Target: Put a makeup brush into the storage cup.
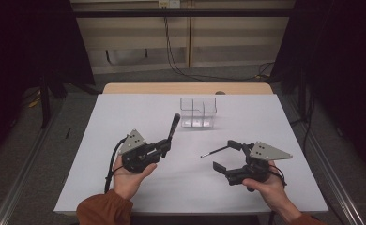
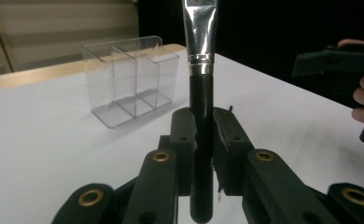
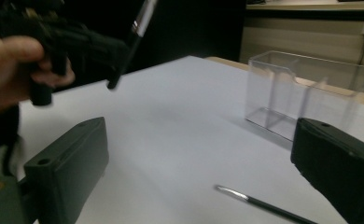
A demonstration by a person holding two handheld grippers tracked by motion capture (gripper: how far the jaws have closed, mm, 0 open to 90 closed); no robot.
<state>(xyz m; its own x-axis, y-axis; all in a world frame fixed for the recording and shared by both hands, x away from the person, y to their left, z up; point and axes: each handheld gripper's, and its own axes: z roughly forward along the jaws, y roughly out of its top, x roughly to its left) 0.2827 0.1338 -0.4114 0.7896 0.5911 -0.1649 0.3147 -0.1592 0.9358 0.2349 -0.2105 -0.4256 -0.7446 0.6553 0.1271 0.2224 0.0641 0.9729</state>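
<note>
Brush [image 2: 201, 70] clamped in left tool [image 1: 164, 146], frame centre-left; right tool [image 1: 224, 154] jaws apart beside thin stick [image 1: 214, 152] on worktop [image 1: 139, 112]

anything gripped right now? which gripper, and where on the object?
The left gripper is shut on the makeup brush, clamping the black handle below the silver ferrule. The right gripper is open and empty; a thin tool lies on the table between its jaws.
</note>
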